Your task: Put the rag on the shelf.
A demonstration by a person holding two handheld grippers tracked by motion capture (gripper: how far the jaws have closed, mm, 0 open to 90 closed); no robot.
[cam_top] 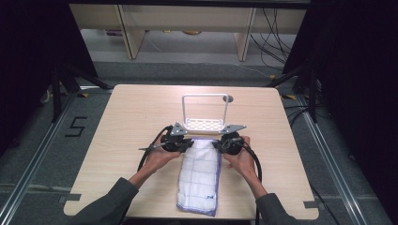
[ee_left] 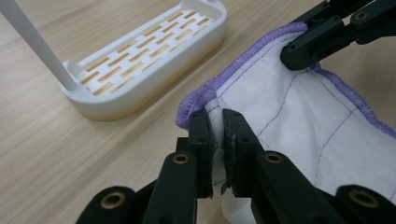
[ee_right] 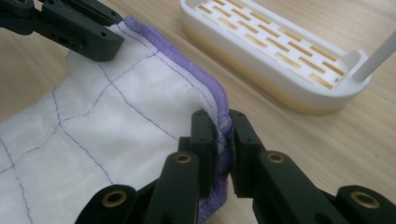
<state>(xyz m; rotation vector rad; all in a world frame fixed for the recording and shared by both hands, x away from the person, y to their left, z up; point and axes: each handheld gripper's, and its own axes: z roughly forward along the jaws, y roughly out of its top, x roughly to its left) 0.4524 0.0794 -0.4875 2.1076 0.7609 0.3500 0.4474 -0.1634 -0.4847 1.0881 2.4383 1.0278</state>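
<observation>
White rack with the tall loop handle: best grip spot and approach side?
Grip the top bar of the rack, where its thin white loop handle stands upright over the slotted base. Come from above, jaws straddling the bar front to back. The base is low, wide and rounded, probably a poor pinch. Both grippers, left gripper and right gripper, are shut on the cloth.

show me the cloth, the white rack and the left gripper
cloth (cam_top: 201,173), high view, middle of its quilted face
white rack (ee_left: 154,46), left gripper view, slotted base
left gripper (ee_left: 216,128), left gripper view, between the jaw tips
</observation>
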